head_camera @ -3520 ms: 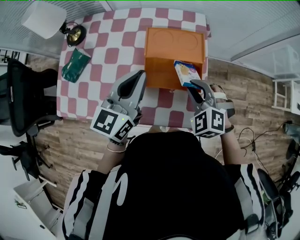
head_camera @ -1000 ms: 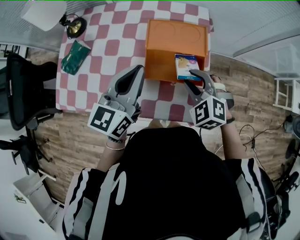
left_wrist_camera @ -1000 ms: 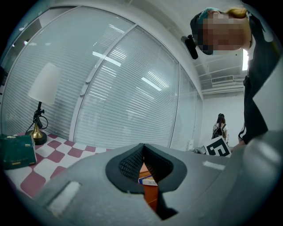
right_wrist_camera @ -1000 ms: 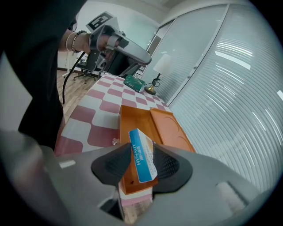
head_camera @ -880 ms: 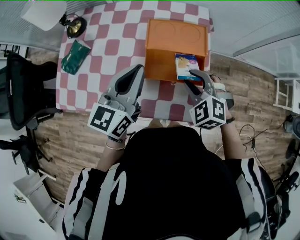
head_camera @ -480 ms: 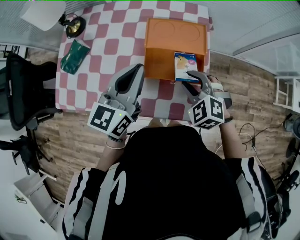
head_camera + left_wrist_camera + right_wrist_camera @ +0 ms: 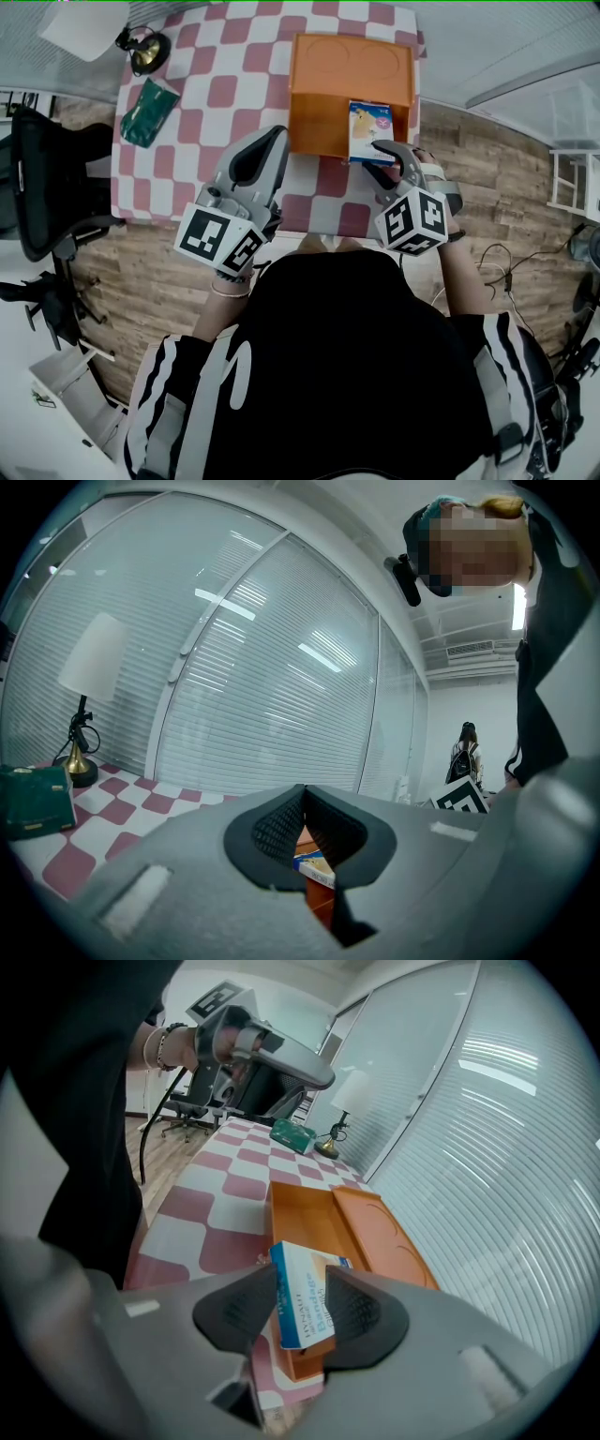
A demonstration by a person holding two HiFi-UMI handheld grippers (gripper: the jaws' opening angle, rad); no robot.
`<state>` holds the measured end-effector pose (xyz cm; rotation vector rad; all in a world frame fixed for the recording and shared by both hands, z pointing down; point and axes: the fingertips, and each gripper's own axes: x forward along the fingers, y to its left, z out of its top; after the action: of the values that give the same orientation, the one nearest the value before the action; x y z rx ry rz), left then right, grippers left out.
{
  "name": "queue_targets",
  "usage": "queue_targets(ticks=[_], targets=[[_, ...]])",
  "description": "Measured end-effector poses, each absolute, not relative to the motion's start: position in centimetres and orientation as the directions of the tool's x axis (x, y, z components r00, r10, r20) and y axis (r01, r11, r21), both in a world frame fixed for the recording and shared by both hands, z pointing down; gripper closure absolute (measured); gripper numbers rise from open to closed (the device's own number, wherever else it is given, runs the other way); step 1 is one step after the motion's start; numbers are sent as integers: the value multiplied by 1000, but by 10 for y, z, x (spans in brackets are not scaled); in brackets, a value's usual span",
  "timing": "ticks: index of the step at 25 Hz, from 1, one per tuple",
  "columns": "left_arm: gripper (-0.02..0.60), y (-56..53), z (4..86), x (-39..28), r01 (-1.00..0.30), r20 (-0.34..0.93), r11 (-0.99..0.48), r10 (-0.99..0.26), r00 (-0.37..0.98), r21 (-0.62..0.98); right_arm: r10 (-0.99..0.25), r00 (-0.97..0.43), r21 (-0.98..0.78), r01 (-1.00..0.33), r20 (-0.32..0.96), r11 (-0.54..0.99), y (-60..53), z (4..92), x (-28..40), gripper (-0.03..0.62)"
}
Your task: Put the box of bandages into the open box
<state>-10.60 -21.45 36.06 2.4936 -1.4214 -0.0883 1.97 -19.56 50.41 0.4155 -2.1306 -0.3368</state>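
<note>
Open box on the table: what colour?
Orange. The open box shows best in the head view.

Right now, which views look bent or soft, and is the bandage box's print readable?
Left gripper view: strong fisheye bends the blinds; its near fingers look soft. Right gripper view: bent too, yet the bandage box is sharp and its print reads. Head view: even light, little glare.

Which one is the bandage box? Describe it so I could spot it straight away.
Find the red-and-white checked table, then the orange box lying open on its right side. Above that box's right end, the right gripper holds a small carton: it is the only white-and-blue thing there.
</note>
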Motion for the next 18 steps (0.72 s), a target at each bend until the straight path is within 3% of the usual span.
queue_targets(ticks=[18], targets=[[581, -216, 353, -101, -827, 67, -506, -842, 535, 245, -409, -606, 323, -252, 682, 912, -196, 484, 12, 434]])
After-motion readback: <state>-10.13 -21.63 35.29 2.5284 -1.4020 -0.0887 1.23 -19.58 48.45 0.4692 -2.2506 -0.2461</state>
